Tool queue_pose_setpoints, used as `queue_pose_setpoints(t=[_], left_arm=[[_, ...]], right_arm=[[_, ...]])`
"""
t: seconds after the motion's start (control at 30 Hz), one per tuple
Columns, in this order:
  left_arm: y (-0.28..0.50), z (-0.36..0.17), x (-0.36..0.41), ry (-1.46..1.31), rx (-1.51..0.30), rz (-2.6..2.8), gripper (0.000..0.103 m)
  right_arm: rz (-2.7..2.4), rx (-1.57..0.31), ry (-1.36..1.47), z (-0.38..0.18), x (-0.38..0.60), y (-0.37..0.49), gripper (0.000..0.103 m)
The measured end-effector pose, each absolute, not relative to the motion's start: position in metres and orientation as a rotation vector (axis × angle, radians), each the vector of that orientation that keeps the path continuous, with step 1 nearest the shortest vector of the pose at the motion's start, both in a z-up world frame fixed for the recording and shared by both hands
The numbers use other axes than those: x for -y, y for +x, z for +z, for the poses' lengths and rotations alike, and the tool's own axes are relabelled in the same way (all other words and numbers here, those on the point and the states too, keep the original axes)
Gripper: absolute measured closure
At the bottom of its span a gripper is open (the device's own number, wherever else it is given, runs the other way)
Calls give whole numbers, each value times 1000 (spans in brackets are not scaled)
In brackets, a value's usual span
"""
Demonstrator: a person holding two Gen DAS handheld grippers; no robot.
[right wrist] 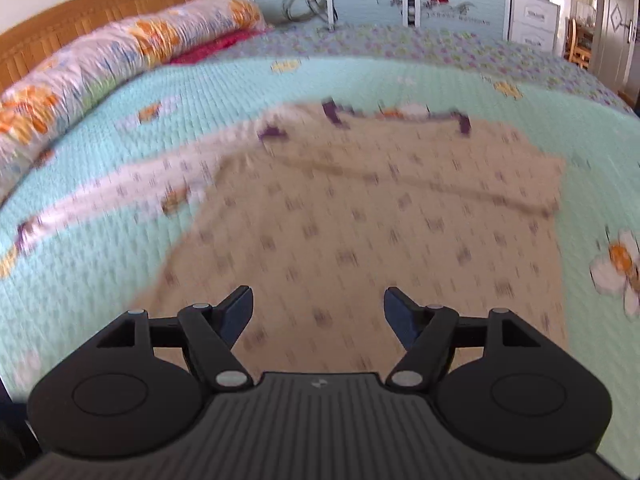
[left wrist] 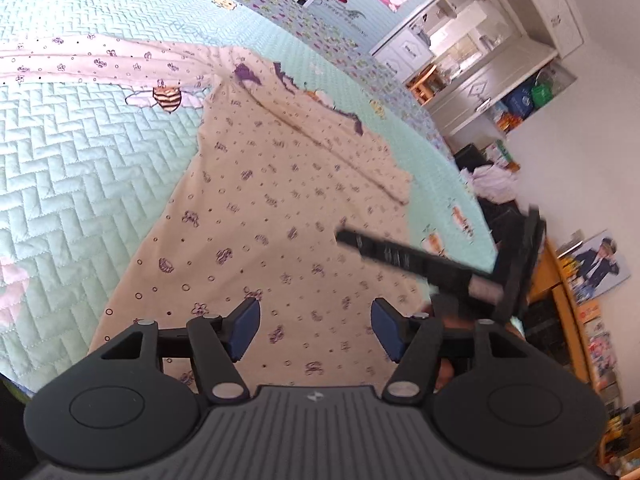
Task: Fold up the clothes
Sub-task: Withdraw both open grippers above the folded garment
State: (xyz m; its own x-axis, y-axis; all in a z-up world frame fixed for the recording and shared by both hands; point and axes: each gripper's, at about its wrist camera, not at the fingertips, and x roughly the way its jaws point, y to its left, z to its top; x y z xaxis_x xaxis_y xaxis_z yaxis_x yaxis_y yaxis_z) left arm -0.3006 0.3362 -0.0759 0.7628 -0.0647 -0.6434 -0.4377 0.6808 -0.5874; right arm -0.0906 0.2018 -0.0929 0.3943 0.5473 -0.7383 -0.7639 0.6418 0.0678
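Note:
A cream long-sleeved top [left wrist: 280, 208] with small purple prints and purple collar trim lies flat on the bed. One sleeve [left wrist: 100, 58] stretches out to the left; the right side is folded inward. My left gripper [left wrist: 316, 330] hovers open above the top's lower hem, nothing between its blue pads. The other gripper's black body [left wrist: 440, 264] shows blurred at the right of the left wrist view. In the right wrist view the same top [right wrist: 360, 220] is motion-blurred, and my right gripper [right wrist: 318, 318] stands open over its lower part, empty.
The bed has a mint quilted cover [left wrist: 80, 152] with bee prints. A floral bolster [right wrist: 100, 68] and wooden headboard [right wrist: 80, 12] lie at the far left. White cabinets [left wrist: 480, 52] and a wooden shelf [left wrist: 568, 320] stand beside the bed's right edge.

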Motion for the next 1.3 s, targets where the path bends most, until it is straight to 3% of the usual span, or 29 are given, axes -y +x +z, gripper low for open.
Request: queue_pose_setpoints(t=[0.1,0.2,0.37,0.7,0.9,1.03,1.13,1.3], left_arm=[[-297,-94,-333,-790,-750,239,39],[-301,-107,-334,-821,-774,234,39],[-257,-71,-351,-727,-704,241,39],[-125,-19,-412,-599,-613,266,37],[-31,-42,-471,-653,-594,260,37],[25,-81,-504,-676,-683,282,37],[23,-107,-506,-614,-788,348,43],[-74,-111,-475,-599,-797,427,42]], right_arm=[[812,-865,-375,-130,-162,-108,31],[857,-784,-388,-135,-121,-137,29],[890,-724,-303,-113,-82,-143,29],[779,-604,-164,-62,-129,-18,29],[772,-639,-108,-77,-180,55,29],[776,-667,-76,-92,-213,96,29],[799,-687,-60,-115,-224,103,29],[817,-725,-19,-142,-212,92,29]])
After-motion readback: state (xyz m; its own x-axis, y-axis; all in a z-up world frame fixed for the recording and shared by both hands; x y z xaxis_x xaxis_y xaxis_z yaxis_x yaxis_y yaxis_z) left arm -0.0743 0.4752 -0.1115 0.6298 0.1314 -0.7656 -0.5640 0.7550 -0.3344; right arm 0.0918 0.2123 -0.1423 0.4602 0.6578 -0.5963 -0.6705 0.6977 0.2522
